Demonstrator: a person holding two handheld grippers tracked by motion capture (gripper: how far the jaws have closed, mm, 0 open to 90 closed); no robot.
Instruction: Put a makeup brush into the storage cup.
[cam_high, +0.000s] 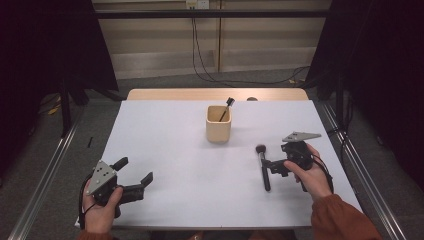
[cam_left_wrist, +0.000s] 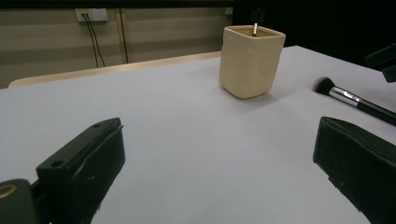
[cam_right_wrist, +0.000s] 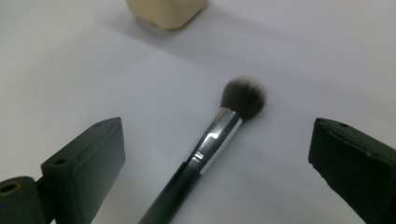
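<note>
- A makeup brush (cam_high: 262, 167) is seen lying flat on the white table (cam_high: 175, 150), at about 4 o'clock from the cream cup (cam_high: 218, 123) and well apart from it
- The right gripper (cam_high: 274, 167) is held just beside the brush handle, its jaws spread wide to either side of the ferrule, as the right gripper view shows (cam_right_wrist: 212, 142); nothing is pinched yet
- The left gripper (cam_high: 135, 175) is rested near the table's 7 o'clock corner, jaws wide and empty, aimed toward the cup (cam_left_wrist: 251, 60)
- A smaller brush (cam_high: 226, 107) is already stood in the cup, leaning toward 1 o'clock
- The step in hand is judged to be the pick-up of the lying brush: the jaws would best be lowered squarely across the black handle just behind the metal ferrule, then closed, so the round shaft is not rolled away
- A grip near the ferrule is judged wise, since the head end would then be kept steady when tipped upright for the cup
- In the high view the brush's long axis is run nearly 12 to 6 o'clock, tilted slightly; the bristle head is pointed at about 11 o'clock, toward the cup, and the handle end is pointed at 5 o'clock, toward the person
</note>
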